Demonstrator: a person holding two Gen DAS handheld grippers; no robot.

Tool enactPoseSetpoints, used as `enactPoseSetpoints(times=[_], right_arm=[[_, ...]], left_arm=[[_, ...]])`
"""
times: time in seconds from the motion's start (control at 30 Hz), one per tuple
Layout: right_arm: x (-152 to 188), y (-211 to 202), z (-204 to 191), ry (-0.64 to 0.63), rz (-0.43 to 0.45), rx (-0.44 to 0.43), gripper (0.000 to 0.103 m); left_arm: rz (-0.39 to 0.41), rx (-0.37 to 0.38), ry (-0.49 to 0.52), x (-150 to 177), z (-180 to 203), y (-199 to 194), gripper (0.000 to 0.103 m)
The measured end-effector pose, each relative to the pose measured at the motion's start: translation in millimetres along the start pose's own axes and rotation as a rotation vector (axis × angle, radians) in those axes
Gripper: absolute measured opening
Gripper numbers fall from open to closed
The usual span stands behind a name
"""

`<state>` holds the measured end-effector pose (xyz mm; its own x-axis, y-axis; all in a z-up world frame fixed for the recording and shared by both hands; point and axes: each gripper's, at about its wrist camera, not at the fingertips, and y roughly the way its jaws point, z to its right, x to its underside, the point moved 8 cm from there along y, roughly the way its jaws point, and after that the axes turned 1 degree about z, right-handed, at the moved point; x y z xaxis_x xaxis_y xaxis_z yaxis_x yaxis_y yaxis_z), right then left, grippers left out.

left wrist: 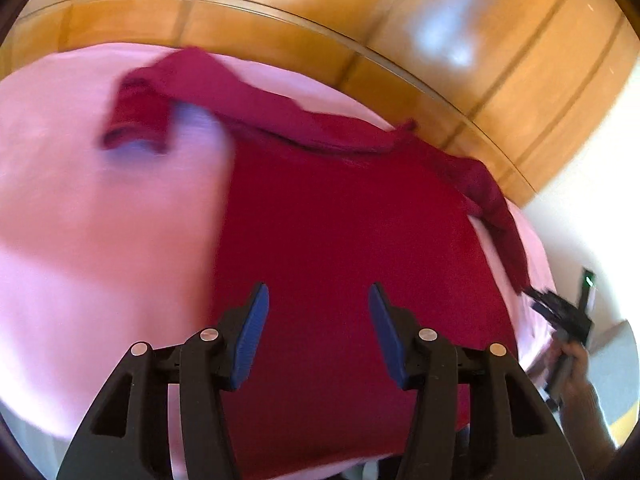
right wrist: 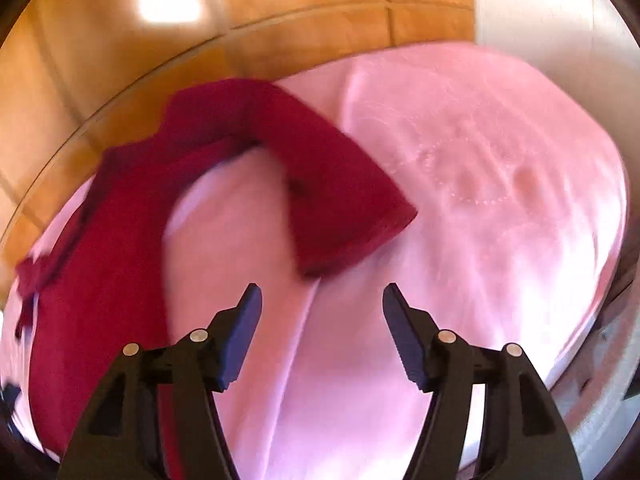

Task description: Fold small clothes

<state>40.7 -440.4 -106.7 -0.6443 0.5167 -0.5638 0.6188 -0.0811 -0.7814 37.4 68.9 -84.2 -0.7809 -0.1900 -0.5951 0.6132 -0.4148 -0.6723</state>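
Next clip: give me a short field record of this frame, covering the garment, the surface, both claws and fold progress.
garment: dark red long-sleeved top, spread out, body flat
sleeves: one sleeve bent back toward the body; the other sleeve trailing to the cloth's edge
surface: pink cloth over a wooden table
left claw: open, empty, above the top's body
right claw: open, empty, above pink cloth
fold progress: body not yet folded
image quality: motion blur
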Motion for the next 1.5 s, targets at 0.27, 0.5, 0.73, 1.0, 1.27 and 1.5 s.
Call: enactPoseSetpoints(times=[0.27,0.5,0.73,1.0,1.27,1.5], right_arm=[[-44.0,7.5,3.7,0.093,0.053,-0.056,0.007],[-125.3,-68.8,38.2,0.028,0.232,0.072,0.006],[-180.6,-12.5,85.0,0.029,0.168,0.281,0.007],[-153.7,13.4,58.6,-0.022,0.164,0.319,0.069],[-80.8,-13.3,-93.2,-0.277,0.182,0.037,0.081],[23.7,15.2,-234.1,-0.496,0.02,-0.205,0.081]], left_arm=[[-0.11,0.039,0.114,10.9,46.7,57.6,0.051],[-0.168,0.005,0.158,19.2,48.1,78.0,0.051],[-0.15,0.008,0.116,8.6,44.3,69.0,0.051],[0.004,-0.223,0.022,-40.2,-47.1,18.4,0.068],[0.13,-0.504,-0.167,-75.7,-183.3,-36.7,0.068],[0.15,-0.51,-0.039,-95.3,-178.5,-9.6,0.068]])
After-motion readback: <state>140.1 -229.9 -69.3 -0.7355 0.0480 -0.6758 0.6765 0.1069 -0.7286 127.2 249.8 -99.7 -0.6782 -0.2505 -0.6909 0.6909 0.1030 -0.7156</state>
